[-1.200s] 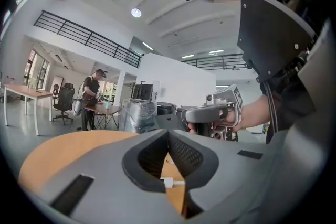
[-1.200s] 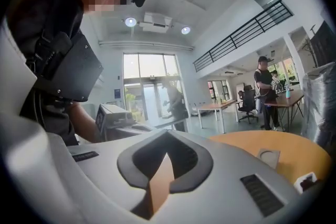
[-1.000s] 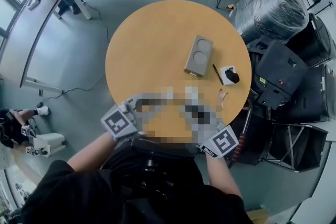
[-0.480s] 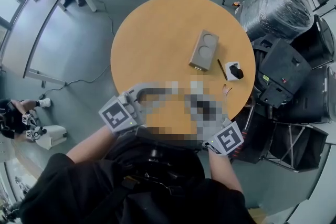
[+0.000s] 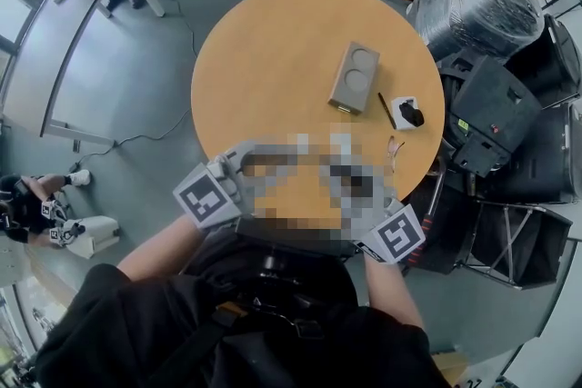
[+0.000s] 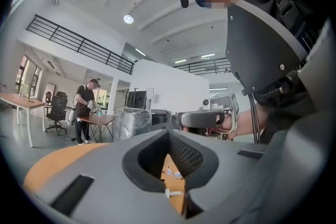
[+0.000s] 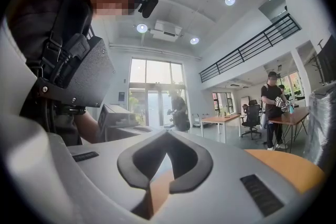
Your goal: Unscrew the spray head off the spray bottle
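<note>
Grey block (image 5: 355, 77) (two round hollows) on round wooden table (image 5: 264, 59), right of centre.

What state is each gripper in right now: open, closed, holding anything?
Left gripper: closed, nothing between its jaws.
Right gripper: closed, nothing between its jaws.

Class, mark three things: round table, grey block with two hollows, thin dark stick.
round table (image 5: 264, 59): head view, bare top.
grey block (image 5: 358, 73): head view, between its hollows.
thin dark stick (image 5: 386, 111): head view, mid-length.
</note>
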